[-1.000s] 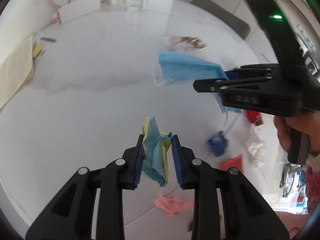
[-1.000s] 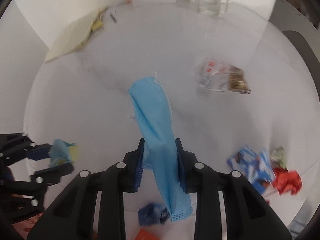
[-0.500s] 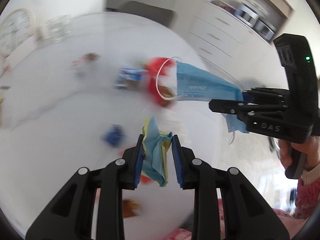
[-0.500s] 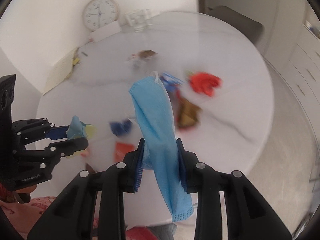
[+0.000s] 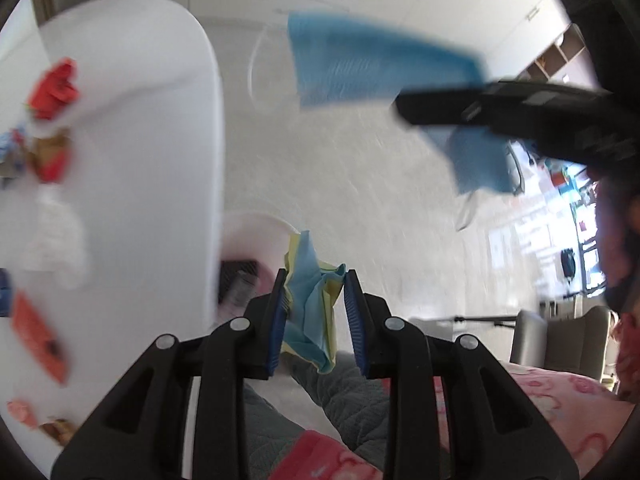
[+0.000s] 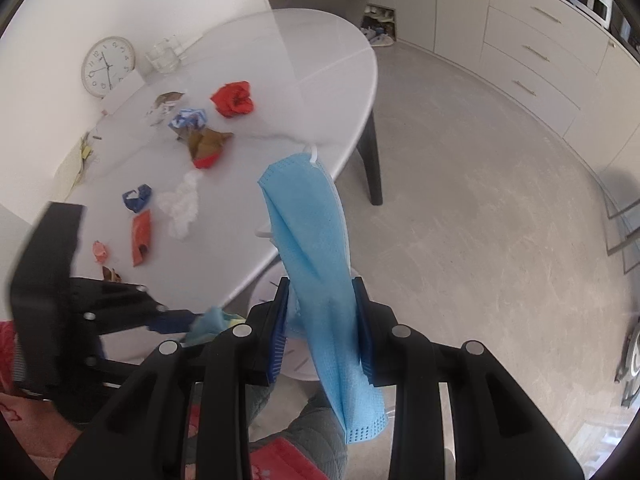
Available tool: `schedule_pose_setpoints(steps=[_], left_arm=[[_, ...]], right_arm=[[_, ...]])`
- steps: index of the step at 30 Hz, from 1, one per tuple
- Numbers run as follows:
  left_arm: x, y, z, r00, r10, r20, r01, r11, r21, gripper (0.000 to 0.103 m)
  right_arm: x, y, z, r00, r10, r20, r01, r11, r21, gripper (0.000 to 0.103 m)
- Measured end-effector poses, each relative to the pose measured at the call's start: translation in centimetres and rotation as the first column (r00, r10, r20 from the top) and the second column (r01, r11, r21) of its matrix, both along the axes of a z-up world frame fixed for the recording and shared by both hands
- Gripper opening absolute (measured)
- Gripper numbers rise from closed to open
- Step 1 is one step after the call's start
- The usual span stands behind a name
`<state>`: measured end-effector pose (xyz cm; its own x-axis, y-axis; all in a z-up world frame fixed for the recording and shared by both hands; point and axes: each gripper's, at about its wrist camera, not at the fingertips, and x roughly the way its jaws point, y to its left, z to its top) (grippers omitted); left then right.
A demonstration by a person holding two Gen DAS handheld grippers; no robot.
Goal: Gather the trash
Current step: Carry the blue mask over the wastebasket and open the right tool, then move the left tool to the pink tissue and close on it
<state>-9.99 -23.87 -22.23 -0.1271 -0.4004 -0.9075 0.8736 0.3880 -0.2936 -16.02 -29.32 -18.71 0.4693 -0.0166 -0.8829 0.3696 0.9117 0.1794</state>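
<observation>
My left gripper [image 5: 315, 300] is shut on a crumpled blue and yellow paper wad [image 5: 312, 304], held off the table's edge above a white bin [image 5: 256, 236]. My right gripper [image 6: 322, 312] is shut on a blue face mask [image 6: 312, 248] that hangs through the jaws; it also shows in the left wrist view [image 5: 360, 68]. The left gripper with its wad [image 6: 212, 322] shows low left in the right wrist view. The white bin's rim [image 6: 264, 292] lies under the mask.
The white oval table [image 6: 328, 92] holds several pieces of trash: a red wad [image 6: 234, 98], a brown wrapper [image 6: 206, 144], white tissue [image 6: 182, 206], a blue scrap [image 6: 138, 198] and an orange packet [image 6: 141, 236]. A clock [image 6: 107, 66] and a glass [image 6: 164, 56] stand at the back. Grey floor and cabinets lie to the right.
Both grippers have swung off the table toward the floor and the white bin, still holding the wad and the mask. The table now lies to the left.
</observation>
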Motion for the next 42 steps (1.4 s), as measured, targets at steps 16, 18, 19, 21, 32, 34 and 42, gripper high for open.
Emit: schedule_pose_setpoints(steps=[16, 18, 19, 21, 32, 34, 42], left_arm=[[0.3, 0.4, -0.7, 0.991, 0.127, 0.049, -0.129, 0.991, 0.045, 0.074], [1.0, 1.8, 1.4, 0.979, 0.181, 0.088, -0.184, 0.983, 0.025, 0.077], [1.2, 2.3, 2.2, 0.974, 0.200, 0.103, -0.203, 0.979, 0.019, 0.080], [1.5, 3.8, 3.9, 0.961, 0.242, 0.131, -0.245, 0.970, 0.004, 0.081], [5.7, 11.1, 8.5, 0.867, 0.458, 0.195, -0.465, 0.885, -0.011, 0.088], [6.2, 12.2, 8.3, 0.852, 0.482, 0.204, -0.493, 0.870, 0.000, 0.088], [8.2, 16.2, 8.3, 0.790, 0.577, 0.209, -0.589, 0.808, -0.007, 0.089]], right_arm=[[-1.3, -1.3, -4.1, 0.999, 0.033, -0.021, -0.031, 0.997, 0.076, 0.033], [-0.8, -0.8, -5.8, 0.998, 0.054, -0.041, -0.050, 0.995, 0.086, 0.034], [-0.7, -0.5, -6.7, 0.997, 0.063, -0.054, -0.058, 0.995, 0.086, 0.034], [0.0, 0.2, -9.4, 0.991, 0.089, -0.095, -0.080, 0.992, 0.094, 0.034], [3.8, 3.8, -21.2, 0.951, 0.189, -0.247, -0.154, 0.976, 0.154, 0.083], [4.2, 4.1, -21.4, 0.951, 0.184, -0.247, -0.147, 0.976, 0.160, 0.092], [4.0, 4.5, -16.9, 0.963, 0.186, -0.193, -0.165, 0.979, 0.119, 0.100]])
